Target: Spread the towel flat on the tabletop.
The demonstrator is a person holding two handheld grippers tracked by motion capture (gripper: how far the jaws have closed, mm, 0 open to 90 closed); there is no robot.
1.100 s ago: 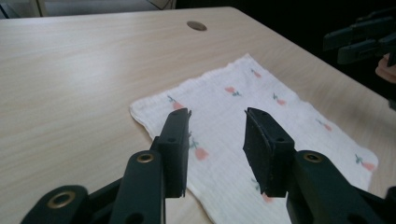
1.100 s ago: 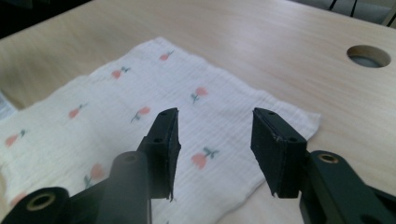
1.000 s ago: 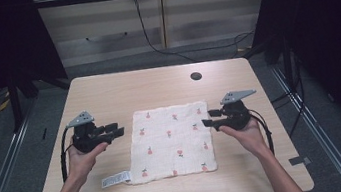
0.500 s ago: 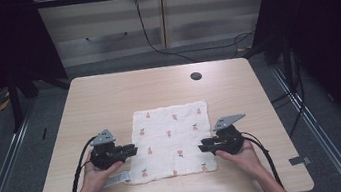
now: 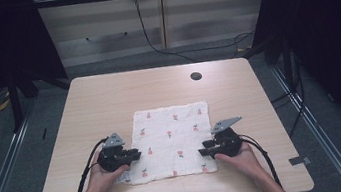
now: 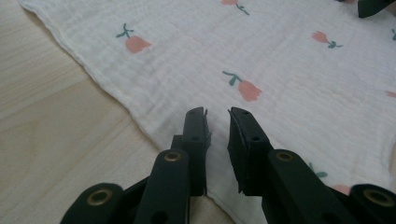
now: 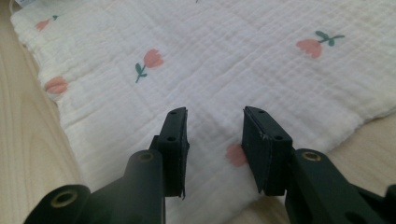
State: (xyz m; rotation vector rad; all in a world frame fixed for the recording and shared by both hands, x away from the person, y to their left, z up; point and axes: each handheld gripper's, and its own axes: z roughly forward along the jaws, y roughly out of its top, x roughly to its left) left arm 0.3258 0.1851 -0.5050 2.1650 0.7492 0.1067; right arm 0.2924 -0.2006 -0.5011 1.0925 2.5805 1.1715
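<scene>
White flowered cloth (image 5: 172, 141) lies flat on the bare table (image 5: 108, 99).

No legible text, label, brand, number or sign is found in any view. The white cloth (image 5: 174, 141) on the counter (image 5: 108, 99) bears a printed pattern of pink tulips with green stems and no lettering. A small tag lies at the cloth's near left corner, by the counter's near edge; any print on it is too small to read.
</scene>
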